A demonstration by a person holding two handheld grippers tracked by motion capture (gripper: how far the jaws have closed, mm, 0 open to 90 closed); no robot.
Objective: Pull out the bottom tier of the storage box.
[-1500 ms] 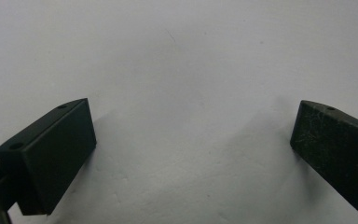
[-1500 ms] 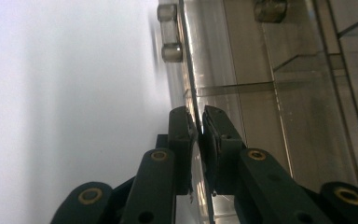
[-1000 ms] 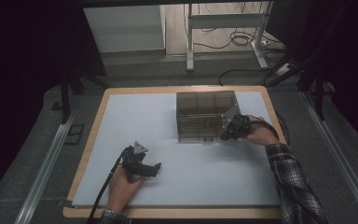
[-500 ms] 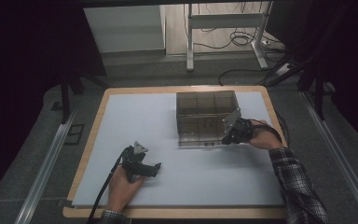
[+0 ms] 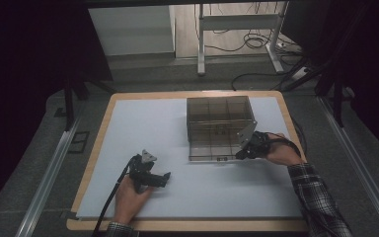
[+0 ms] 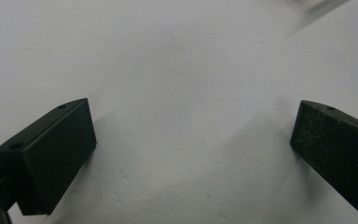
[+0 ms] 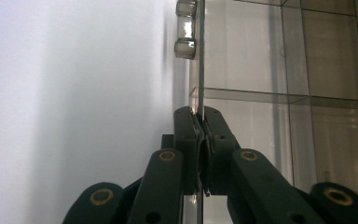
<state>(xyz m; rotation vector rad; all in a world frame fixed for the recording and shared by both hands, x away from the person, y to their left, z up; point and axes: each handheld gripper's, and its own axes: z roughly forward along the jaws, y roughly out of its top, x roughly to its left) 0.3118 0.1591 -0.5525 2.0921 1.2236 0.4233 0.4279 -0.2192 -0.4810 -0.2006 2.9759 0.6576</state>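
Note:
A smoky clear compartment box (image 5: 220, 114) stands at the back right of the white mat (image 5: 143, 128). Its hinged lid (image 5: 211, 149) is swung down toward the front, close to the mat. My right gripper (image 5: 241, 154) is shut on the lid's front right edge. In the right gripper view the thin lid panel (image 7: 201, 60) runs edge-on between the closed jaws of that gripper (image 7: 201, 122), with a clear latch (image 7: 185, 29) at its far end. My left gripper (image 5: 165, 177) rests on the mat at the front left, open, with nothing but bare mat (image 6: 186, 70) between the jaws of it (image 6: 191, 149).
The mat lies on a wooden board (image 5: 98, 143). Metal rails (image 5: 49, 173) run along both sides of the table. Behind it stand a desk frame (image 5: 201, 39) and floor cables (image 5: 249, 42). Wide bare mat lies between the two grippers.
My right gripper has come toward the front and down with the lid in its jaws, swinging the lid farther open. The left gripper has not moved.

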